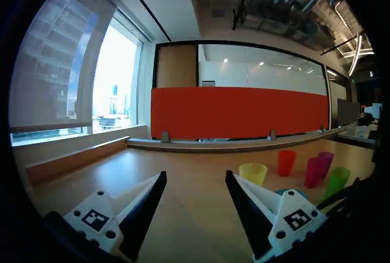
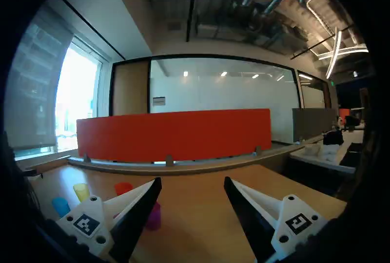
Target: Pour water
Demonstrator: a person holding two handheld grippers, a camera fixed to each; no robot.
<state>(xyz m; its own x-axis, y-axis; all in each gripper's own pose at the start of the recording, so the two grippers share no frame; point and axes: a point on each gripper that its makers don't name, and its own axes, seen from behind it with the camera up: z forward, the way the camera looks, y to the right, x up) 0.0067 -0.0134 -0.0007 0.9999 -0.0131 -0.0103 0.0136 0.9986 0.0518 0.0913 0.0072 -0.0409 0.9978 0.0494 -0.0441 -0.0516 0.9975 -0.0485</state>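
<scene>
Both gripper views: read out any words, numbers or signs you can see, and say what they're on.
No text can be read here.
Small wall plaque beside the wooden panel: too small to read.
Black-and-white squares on the left gripper and right gripper: coded patterns, not words.

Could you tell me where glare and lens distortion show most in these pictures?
In the left gripper view the window is blown out white and the orange partition bows with fisheye distortion; in the right gripper view the window glares too, and the ceiling light flares.
</scene>
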